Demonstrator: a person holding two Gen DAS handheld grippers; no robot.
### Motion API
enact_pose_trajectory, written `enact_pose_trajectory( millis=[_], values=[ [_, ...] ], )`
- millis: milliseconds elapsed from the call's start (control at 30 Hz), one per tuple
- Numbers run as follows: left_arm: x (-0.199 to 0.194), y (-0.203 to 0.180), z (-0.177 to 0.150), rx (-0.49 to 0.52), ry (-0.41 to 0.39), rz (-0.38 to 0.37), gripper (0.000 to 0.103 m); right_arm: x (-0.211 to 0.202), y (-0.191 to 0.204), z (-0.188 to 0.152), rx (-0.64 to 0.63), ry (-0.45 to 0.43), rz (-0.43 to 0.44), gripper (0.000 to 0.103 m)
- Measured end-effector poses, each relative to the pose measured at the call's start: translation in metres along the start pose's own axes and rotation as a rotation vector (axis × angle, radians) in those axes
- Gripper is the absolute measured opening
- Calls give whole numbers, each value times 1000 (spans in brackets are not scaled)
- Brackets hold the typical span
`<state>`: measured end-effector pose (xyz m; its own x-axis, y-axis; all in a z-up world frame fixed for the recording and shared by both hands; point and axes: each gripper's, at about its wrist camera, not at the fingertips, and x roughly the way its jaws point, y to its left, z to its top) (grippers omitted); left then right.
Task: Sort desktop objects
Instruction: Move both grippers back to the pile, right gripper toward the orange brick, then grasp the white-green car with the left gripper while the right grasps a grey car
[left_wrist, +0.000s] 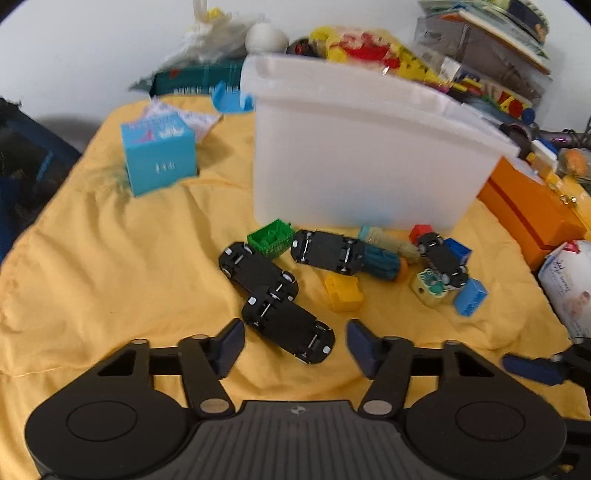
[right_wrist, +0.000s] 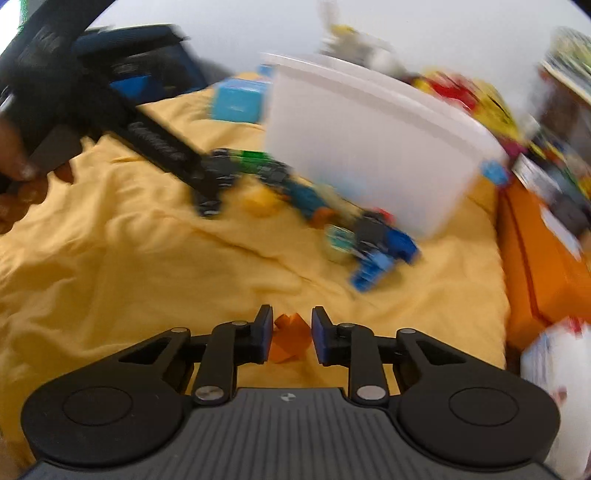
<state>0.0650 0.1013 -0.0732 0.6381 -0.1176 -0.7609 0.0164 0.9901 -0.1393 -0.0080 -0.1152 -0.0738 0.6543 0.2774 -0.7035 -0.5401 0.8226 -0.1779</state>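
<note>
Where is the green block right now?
In the left wrist view the green block sits on the yellow cloth, just in front of the white bin's left corner, between two upside-down black toy cars.

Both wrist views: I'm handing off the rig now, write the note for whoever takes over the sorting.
Left gripper: open, empty, poised over the nearest black toy car.
Right gripper: jaws either side of an orange piece; contact unclear.
Yellow cloth: four upside-down black cars, green, yellow and blue bricks all lie loose in front of the white bin.
Done: nothing visibly sorted; bin contents are hidden.
Left: the whole pile.
</note>
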Motion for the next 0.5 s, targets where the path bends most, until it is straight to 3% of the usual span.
enact_pose_trajectory(
  millis=[267,300,367,500],
  values=[
    [26,16,4,-97,12,-36,50,-8,-19,5,96,-22,-5,29],
    [28,15,5,-90,10,-38,46,-6,-21,8,104,-31,3,29],
    [25,13,6,-71,-3,-43,22,-2,-25,17,125,-55,26,29],
    [7,1,2,50,-5,-27,20,19,-37,52,217,-98,125,30]
  ],
)
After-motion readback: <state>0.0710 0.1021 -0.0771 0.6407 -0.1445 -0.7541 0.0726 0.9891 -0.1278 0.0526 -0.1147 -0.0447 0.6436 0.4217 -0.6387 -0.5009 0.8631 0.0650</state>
